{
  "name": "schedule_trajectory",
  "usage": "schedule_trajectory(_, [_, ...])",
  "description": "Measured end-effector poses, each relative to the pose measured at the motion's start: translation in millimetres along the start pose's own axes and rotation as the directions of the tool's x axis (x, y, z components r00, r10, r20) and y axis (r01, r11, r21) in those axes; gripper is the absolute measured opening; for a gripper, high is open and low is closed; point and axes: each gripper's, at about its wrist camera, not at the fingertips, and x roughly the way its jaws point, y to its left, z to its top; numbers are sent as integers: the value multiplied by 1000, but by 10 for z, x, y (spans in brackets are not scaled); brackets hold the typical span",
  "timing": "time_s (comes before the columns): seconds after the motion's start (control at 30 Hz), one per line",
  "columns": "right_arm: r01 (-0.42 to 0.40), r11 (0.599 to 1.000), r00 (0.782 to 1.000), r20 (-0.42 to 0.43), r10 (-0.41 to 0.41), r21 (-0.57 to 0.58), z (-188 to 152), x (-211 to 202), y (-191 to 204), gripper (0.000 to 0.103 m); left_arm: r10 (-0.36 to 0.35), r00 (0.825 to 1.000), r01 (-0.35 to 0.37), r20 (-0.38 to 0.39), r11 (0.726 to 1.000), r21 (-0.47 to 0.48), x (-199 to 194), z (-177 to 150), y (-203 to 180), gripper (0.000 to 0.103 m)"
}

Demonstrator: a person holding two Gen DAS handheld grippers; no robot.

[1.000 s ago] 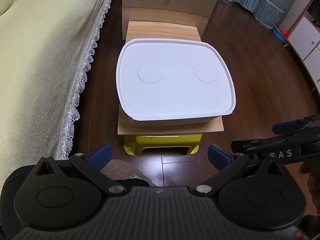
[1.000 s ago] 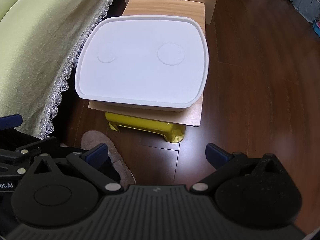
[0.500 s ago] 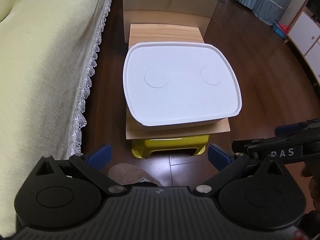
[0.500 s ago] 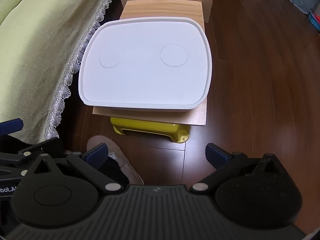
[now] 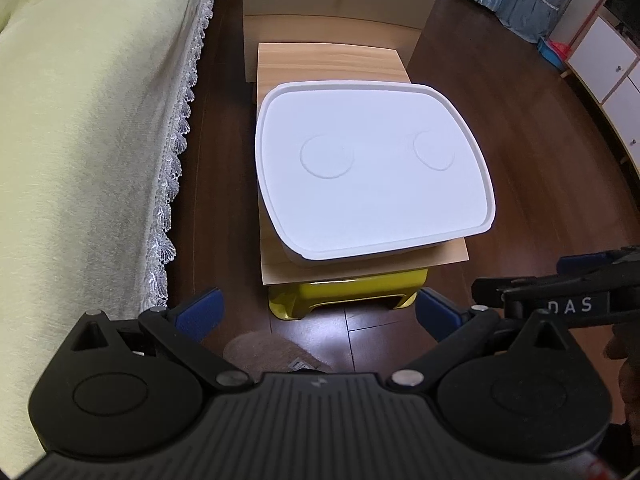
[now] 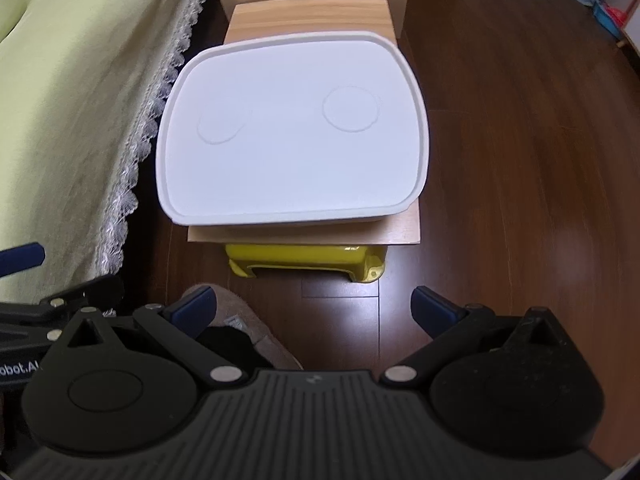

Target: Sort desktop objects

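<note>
While I hold both claws low over the dark wood floor point(image 6: 520, 120), my left gripper point(image 5: 318, 312) is spread wide with nothing between its blue pads point(image 5: 200, 312), and my right gripper point(image 6: 314, 310) gapes just as wide, empty too. Ahead, well apart from both, the white lidded box point(image 5: 372, 176) sits shut on a wooden board point(image 5: 328, 56) laid over a yellow stool point(image 5: 348, 290); its contents are hidden. A green bedspread point(image 5: 80, 140) hangs beside it
</note>
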Motion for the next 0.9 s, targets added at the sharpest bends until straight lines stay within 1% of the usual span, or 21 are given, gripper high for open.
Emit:
schedule_trajectory(0.07, [13, 1000, 1000, 1, -13, 6, 12, 19, 1, 102, 11, 1000, -11, 0, 1000, -9, 8, 5, -2, 102])
schedule_trajectory(0.13, [24, 1000, 1000, -3, -24, 8, 19, 43, -6, 102, 36, 999, -36, 4, 999, -4, 1, 9, -25, 102])
schedule_trajectory(0.3, [47, 999, 999, 2, -47, -6, 45, 50, -54, 102, 135, 991, -135, 13, 991, 23, 0, 44, -153, 102])
schedule_trajectory(0.4, [64, 997, 998, 28, -63, -31, 80, 18, -105, 102, 109, 994, -109, 8, 994, -3, 20, 69, -183, 102])
schedule_trajectory(0.47, [65, 997, 997, 41, -64, -28, 113, 8, -164, 102, 99, 995, -98, 5, 995, -16, 40, 85, -210, 102])
schedule_trajectory(0.6, [52, 999, 998, 45, -51, -12, 171, 30, -277, 102, 110, 994, -110, 2, 993, -49, 76, 120, -272, 102])
schedule_trajectory(0.7, [37, 999, 999, 41, -36, -13, 200, 79, -328, 102, 94, 996, -94, 2, 992, -87, 102, 128, -329, 102])
schedule_trajectory(0.9, [9, 1000, 1000, 25, -8, -24, 214, 154, -402, 102, 119, 993, -118, -1, 988, -98, 192, 83, -472, 103])
